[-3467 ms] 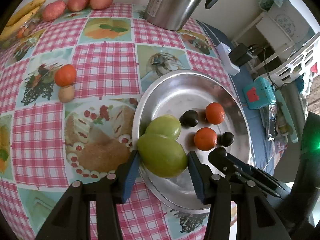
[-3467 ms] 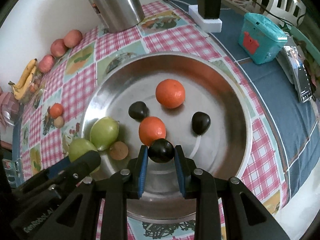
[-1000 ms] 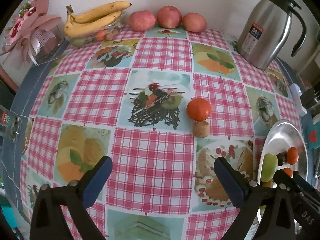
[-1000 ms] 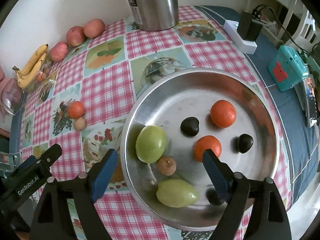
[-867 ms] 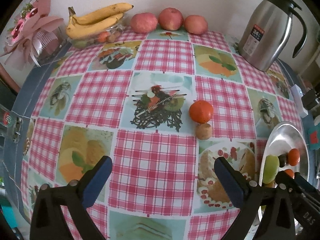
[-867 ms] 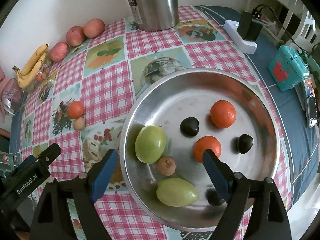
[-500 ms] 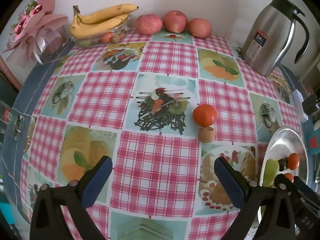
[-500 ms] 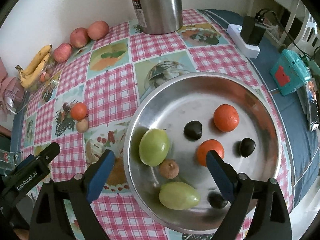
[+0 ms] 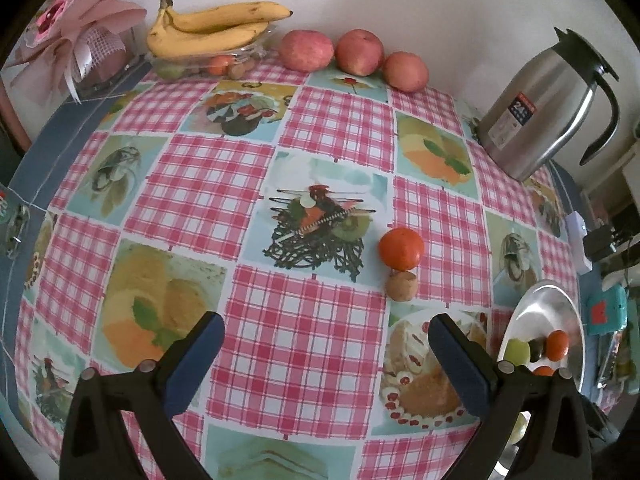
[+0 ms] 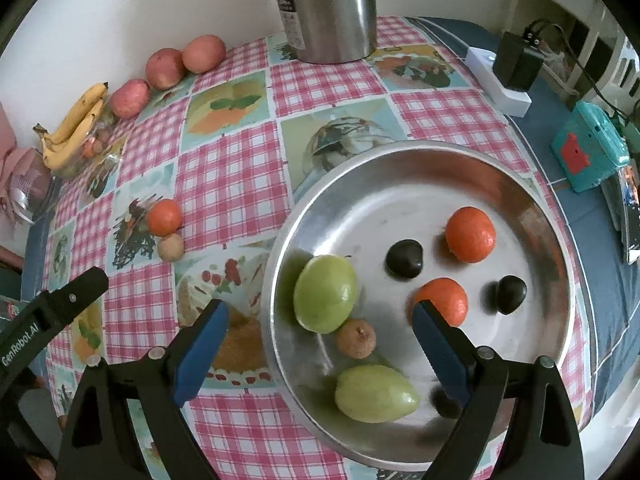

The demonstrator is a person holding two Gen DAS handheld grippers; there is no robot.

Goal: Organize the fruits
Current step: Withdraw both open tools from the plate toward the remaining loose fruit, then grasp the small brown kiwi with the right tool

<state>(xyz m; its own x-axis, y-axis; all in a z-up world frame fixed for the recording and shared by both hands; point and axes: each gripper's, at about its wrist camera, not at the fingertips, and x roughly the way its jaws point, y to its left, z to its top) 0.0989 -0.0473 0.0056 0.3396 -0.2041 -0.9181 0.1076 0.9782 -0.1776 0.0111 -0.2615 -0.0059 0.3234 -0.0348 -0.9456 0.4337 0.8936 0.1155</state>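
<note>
A steel plate point(image 10: 400, 168) holds two green fruits point(image 10: 325, 293), two oranges point(image 10: 470, 233), several dark plums point(image 10: 404, 258) and a small brown fruit point(image 10: 356, 338). On the checked tablecloth an orange point(image 9: 401, 249) and a small brown fruit point(image 9: 401, 286) lie touching; both also show in the right wrist view point(image 10: 163, 217). My left gripper point(image 9: 326, 354) is open and empty above the cloth, short of that pair. My right gripper point(image 10: 320, 338) is open and empty over the plate's near left rim. The plate edge shows in the left wrist view point(image 9: 560, 300).
A steel thermos jug point(image 9: 536, 108) stands at the back right. Three apples point(image 9: 358, 52) and a banana bunch point(image 9: 212, 30) on a clear dish line the wall. A pink bouquet point(image 9: 68, 24) sits far left. A power strip point(image 10: 500, 80) and teal box point(image 10: 588, 156) lie right of the plate.
Both grippers have released their fruit into the plate and opened. The left gripper has swung left and back over the cloth; in the last second both drift slightly back.
</note>
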